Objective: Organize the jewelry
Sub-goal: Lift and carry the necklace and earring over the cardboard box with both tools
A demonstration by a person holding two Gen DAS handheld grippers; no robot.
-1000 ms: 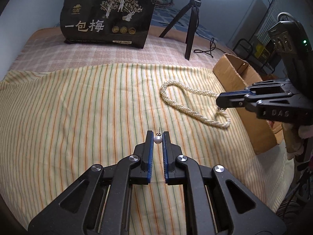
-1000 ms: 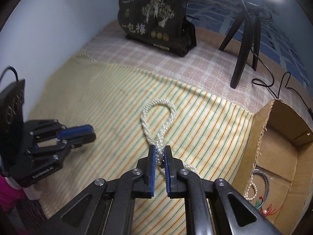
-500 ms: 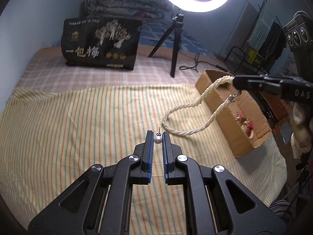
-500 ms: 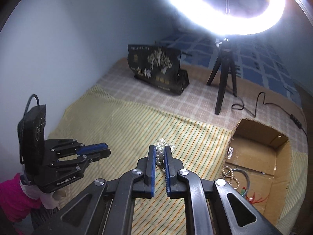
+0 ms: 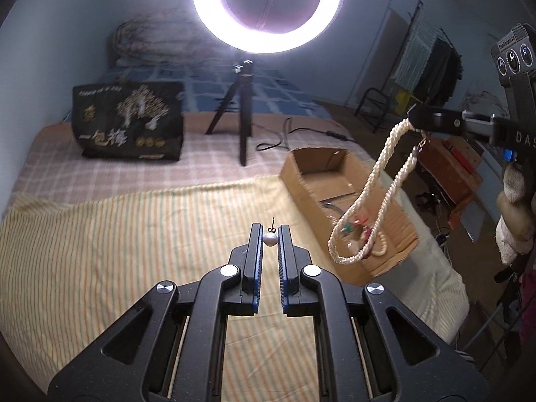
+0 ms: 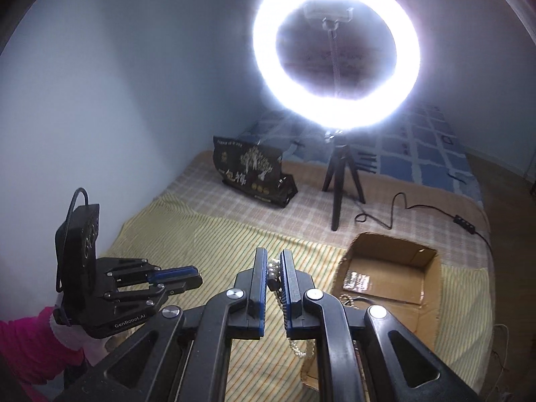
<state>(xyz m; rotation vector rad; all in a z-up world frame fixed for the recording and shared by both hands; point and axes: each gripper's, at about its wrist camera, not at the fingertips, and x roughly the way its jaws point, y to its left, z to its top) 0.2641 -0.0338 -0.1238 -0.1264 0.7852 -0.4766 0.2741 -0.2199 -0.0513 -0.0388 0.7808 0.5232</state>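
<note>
I observed my left gripper [image 5: 270,231] nearly closed, pinching a small round white pearl earring [image 5: 270,239] between its blue-padded fingertips [image 5: 256,234]; the earring's thin metal post pointed upward. The gripper was held above the yellow striped cloth [image 5: 117,234] spread over the bed, clear of its surface.

My right gripper [image 6: 274,264] was likewise nearly closed, clamped on a twisted white pearl rope necklace [image 5: 375,194] near its metal clasp. In the left wrist view the necklace hung from that gripper [image 5: 417,122] as a long loop, wholly off the cloth, with its lower end dangling in front of the open brown cardboard box [image 5: 301,167]. I could not tell whether the loop's bottom sat inside the box or just above its near wall. In the right wrist view, strands of the necklace [image 6: 303,351] trailed down below the fingers.

The box stood at the right edge of the striped cloth. Inside it I noted other beaded pieces and a red and green item, too blurred to identify.

Further back on the bed stood a black printed bag with gold tree artwork [image 5: 129,124] and a lit ring light [image 5: 268,10] on a small black tripod [image 5: 241,114], its cable running off to the right.
</note>
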